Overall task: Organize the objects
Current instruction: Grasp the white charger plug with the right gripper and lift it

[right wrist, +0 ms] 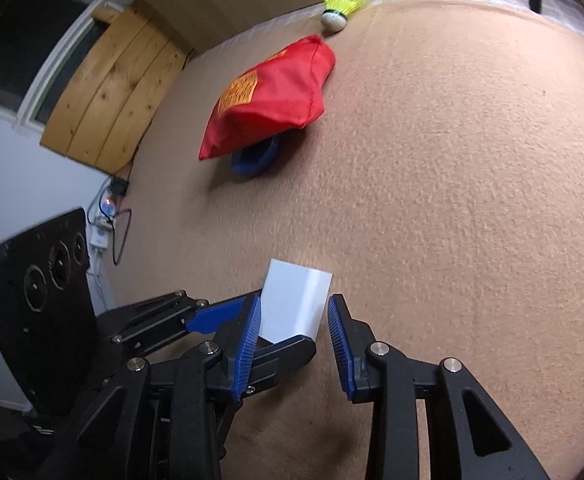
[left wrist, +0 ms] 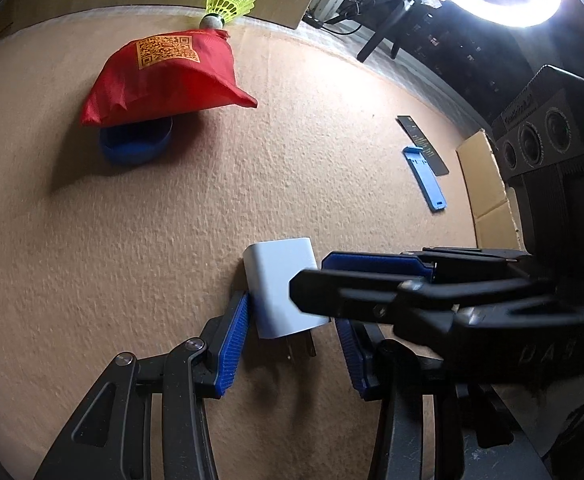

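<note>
Tan carpeted worktop (right wrist: 431,200) under ring light. White charger (left wrist: 282,288) mid-worktop toward near edge, prongs facing left wrist camera. Left gripper (left wrist: 292,340) spread, pads flanking charger, left pad touching or nearly so. Right gripper (right wrist: 293,332) crosses from side, fingers either side, apparently clamped for handover; closure unclear. Red bag (left wrist: 164,76) draped over blue bowl (left wrist: 134,148) toward far edge; shuttlecock (left wrist: 228,4) at far edge, just beyond bag.

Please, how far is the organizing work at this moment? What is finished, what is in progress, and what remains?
Nothing looks finished. In progress: the white charger sits between the open fingers of both the left gripper and the right gripper; neither visibly clamps it. Remaining: the red pouch lies over a blue bowl, the yellow shuttlecock sits at the mat's edge, and the blue strip lies apart.
</note>
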The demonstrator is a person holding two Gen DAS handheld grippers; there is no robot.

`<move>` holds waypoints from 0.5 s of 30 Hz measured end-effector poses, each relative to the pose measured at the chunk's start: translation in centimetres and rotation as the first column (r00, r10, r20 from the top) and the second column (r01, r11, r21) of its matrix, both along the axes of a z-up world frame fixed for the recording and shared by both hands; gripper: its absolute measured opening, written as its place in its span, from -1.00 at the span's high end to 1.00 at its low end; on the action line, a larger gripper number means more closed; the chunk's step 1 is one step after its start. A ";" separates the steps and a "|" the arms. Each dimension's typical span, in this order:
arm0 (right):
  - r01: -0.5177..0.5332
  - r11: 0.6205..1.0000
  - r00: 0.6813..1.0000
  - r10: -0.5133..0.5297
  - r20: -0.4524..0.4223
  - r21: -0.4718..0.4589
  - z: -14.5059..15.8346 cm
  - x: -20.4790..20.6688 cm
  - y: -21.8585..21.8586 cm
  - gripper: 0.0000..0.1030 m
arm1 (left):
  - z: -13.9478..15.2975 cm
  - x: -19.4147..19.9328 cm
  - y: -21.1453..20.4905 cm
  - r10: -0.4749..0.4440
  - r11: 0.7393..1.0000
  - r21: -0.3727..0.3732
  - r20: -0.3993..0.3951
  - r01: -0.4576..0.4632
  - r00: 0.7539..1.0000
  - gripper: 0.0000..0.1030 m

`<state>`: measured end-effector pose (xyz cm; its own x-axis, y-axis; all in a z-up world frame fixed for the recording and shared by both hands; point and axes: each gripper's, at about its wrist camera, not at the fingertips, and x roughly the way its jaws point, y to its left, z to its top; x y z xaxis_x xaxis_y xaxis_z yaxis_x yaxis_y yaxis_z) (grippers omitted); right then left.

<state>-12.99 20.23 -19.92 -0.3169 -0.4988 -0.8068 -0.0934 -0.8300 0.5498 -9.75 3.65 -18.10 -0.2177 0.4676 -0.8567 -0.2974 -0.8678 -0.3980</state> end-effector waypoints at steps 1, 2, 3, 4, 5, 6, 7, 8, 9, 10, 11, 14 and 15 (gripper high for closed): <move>-0.006 1.000 1.000 0.006 0.001 0.007 0.0 0.0 -0.2 0.38 | 0.0 0.1 0.1 -0.003 1.000 -0.005 0.001 0.003 1.000 0.11; -0.012 1.000 1.000 0.012 0.003 0.020 0.0 0.0 -0.3 0.38 | 0.0 0.1 0.2 -0.008 1.000 -0.009 0.002 0.008 1.000 0.11; -0.017 0.999 1.000 0.017 0.005 0.031 -0.1 0.0 -0.5 0.38 | 0.1 0.3 0.2 -0.012 1.000 -0.013 0.001 0.012 1.000 0.11; -0.023 0.999 1.000 0.023 0.006 0.048 -0.1 -0.1 -0.6 0.38 | 0.0 0.4 0.4 -0.013 1.000 -0.015 0.002 0.013 1.000 0.12; -0.026 0.998 1.000 0.025 0.006 0.059 -0.1 -0.2 -0.8 0.38 | 0.0 0.5 0.6 -0.015 1.000 -0.018 0.002 0.016 1.000 0.12; -0.026 0.997 1.000 0.025 0.007 0.070 0.0 -0.3 -1.0 0.39 | 0.1 0.5 0.7 -0.018 1.000 -0.022 -0.002 0.018 1.000 0.12; -0.024 0.996 1.000 0.024 0.008 0.080 0.0 -0.2 -1.0 0.39 | 0.1 0.5 0.9 -0.021 0.999 -0.024 -0.005 0.021 1.000 0.12; -0.024 0.996 1.000 0.023 0.007 0.085 0.1 -0.2 -1.1 0.40 | 0.1 0.6 1.0 -0.023 0.999 -0.023 -0.006 0.023 1.000 0.12; -0.021 0.996 1.000 0.021 0.004 0.091 0.1 -0.1 -1.1 0.40 | 0.1 0.6 1.1 -0.024 0.999 -0.023 -0.004 0.024 1.000 0.11; -0.017 0.995 1.000 0.017 0.001 0.098 0.3 0.0 -1.1 0.41 | 0.1 0.6 1.2 -0.026 0.999 -0.024 -0.004 0.026 1.000 0.11; -0.013 0.994 1.000 0.013 -0.004 0.106 0.4 0.2 -1.1 0.41 | 0.3 0.7 1.2 -0.028 0.999 -0.022 -0.004 0.028 1.000 0.11; 0.004 0.992 1.000 -0.001 -0.019 0.123 1.0 1.0 -0.6 0.43 | 0.5 0.8 1.6 -0.032 0.999 -0.015 -0.006 0.032 0.999 0.11; 0.013 0.992 1.000 -0.010 -0.025 0.124 1.3 1.2 -0.3 0.43 | 0.7 0.9 1.8 -0.035 0.999 -0.013 -0.009 0.035 0.999 0.11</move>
<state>-11.76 19.96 -18.65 -0.3421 -0.3914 -0.8543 -0.0912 -0.8910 0.4447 -8.87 5.49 -17.35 -0.2095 0.4638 -0.8608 -0.3311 -0.8620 -0.3838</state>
